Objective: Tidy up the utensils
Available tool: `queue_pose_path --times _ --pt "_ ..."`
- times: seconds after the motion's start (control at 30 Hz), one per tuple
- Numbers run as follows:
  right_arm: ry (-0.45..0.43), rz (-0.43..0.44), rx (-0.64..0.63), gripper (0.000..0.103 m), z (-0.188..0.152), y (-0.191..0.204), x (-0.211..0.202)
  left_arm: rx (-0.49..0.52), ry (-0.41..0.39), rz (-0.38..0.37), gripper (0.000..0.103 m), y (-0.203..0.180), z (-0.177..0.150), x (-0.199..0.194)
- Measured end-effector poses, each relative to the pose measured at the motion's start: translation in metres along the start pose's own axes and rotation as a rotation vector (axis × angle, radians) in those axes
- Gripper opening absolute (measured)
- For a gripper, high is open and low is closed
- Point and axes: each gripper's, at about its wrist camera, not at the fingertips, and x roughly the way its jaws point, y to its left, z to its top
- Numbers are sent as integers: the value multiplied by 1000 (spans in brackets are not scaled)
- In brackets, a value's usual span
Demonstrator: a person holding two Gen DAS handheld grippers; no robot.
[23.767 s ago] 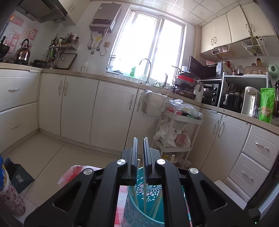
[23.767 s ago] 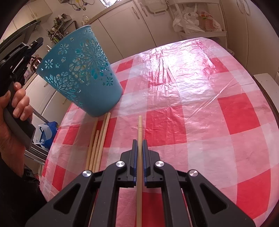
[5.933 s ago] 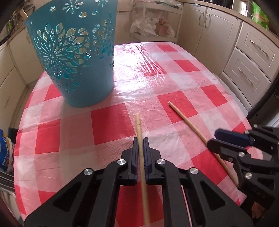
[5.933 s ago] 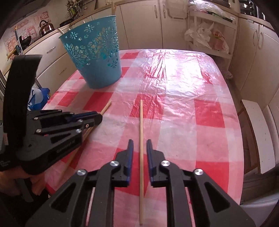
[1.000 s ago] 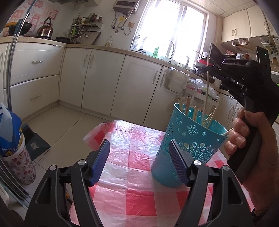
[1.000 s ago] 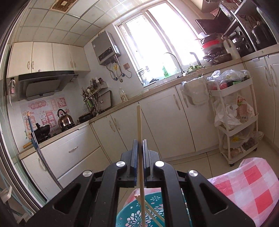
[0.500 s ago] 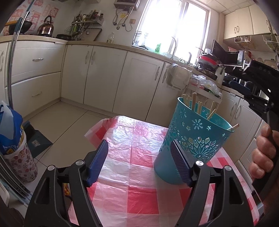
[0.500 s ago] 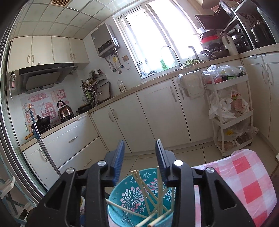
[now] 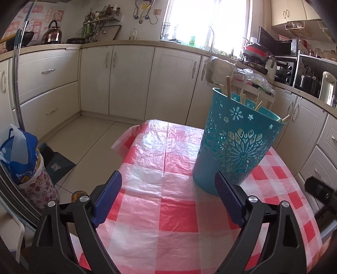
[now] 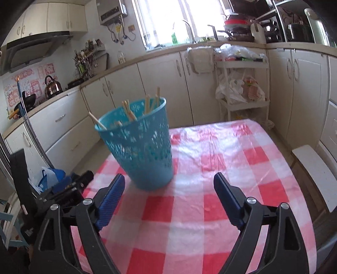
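Both grippers have pulled back from the basket since half a second ago and now look down on the table; the right one, which a second ago pinched 1 chopstick above the basket, holds nothing. The left gripper (image 9: 168, 196) stands with its jaws spread wide over the red-and-white checked tablecloth (image 9: 147, 210), nothing between its blue pads. The right gripper (image 10: 168, 196) is spread equally wide and empty above the same cloth. From the left wrist view the teal basket (image 9: 236, 145) stands upright on the cloth ahead and to the right, its base partly behind the tip of the right-hand finger, and the chopsticks (image 9: 228, 86) lean out over its rim. From the right wrist view the basket (image 10: 141, 147) sits ahead and slightly left of centre, beyond the fingertips and apart from them, with about 6 chopstick tips (image 10: 128, 109) showing above the rim, somewhat blurred. The left gripper's body (image 10: 52, 194) shows at the left edge of that view, near the cloth's left border. The cloth between each pair of fingers and to the basket's right lies bare, and it falls off at the far edge toward the tiled floor (image 9: 88, 143). Beyond stand cream cabinets (image 9: 130, 80), a white trolley (image 10: 242, 84) with bags, and the bright window (image 9: 206, 19).
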Motion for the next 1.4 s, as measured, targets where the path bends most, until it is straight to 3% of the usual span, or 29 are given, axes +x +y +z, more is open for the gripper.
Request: queue_pose_path --times 0.13,0.37,0.7,0.97,1.17,1.4 --pt "52 -10 12 83 -17 -1 -7 22 9 9 89 -4 -6 -23" --pt "68 -8 32 90 -23 1 -42 50 22 33 92 -14 -9 -70" --pt "50 -5 44 94 -24 10 -129 86 37 46 95 -35 -10 -164" --pt "35 -4 25 96 -24 24 -216 72 103 14 95 -49 -15 -244" --pt "20 0 3 96 -31 42 -267 72 139 -67 95 -54 -19 -297" --pt "-14 12 45 96 -48 54 -303 91 77 27 95 -44 -21 -351"
